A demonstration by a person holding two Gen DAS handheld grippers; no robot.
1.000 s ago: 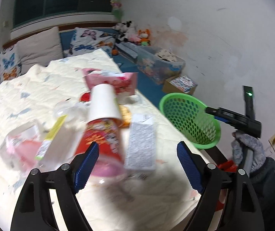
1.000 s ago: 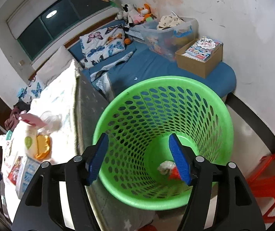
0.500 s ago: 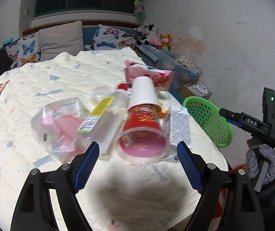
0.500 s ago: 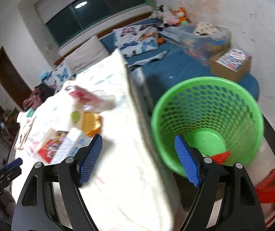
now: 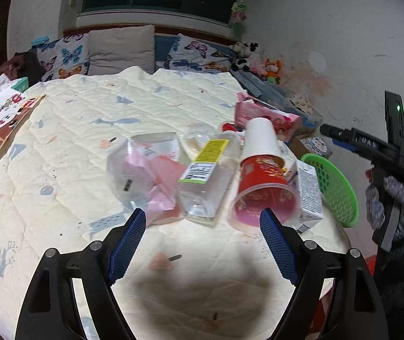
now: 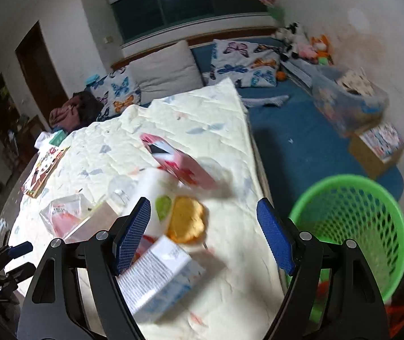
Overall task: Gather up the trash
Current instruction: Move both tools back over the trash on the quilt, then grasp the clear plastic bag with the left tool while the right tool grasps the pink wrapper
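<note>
just ahead of the left gripper (image 5: 202, 231), on the cream quilted bed (image 5: 83, 130), lies a cluster of trash. its jaws stand released and wide apart, with nothing between them. straight beyond the gap lies a clear plastic bottle (image 5: 206, 181) with a yellow-green label, on its side, base toward the gripper. just beyond the right jaw a red cup (image 5: 264, 189) lies tipped over, its open mouth facing the gripper, with a white paper cup (image 5: 260, 138) stuck against its far end. a small white carton (image 5: 309, 189) lies touching the red cup's right side. beyond the left jaw sits a clear plastic package (image 5: 148, 170) with pink paper inside. farther out behind the cups is a pink packet (image 5: 267, 116). the green basket (image 5: 335, 189) stands off the bed's right edge, past the carton, and next to it a gloved hand (image 5: 386, 201) holds the other tool.

the right gripper (image 6: 204, 232) has just been opening its jaws; they are released and hold nothing. it hangs over the bed's near corner. the white carton (image 6: 156, 274) lies low by its left jaw, blurred, with an orange-yellow item (image 6: 186, 221) between the jaws farther out. the pink packet (image 6: 173, 164) is ahead, and the green basket (image 6: 352, 232) is to the right of its right jaw, beside the bed.
</note>
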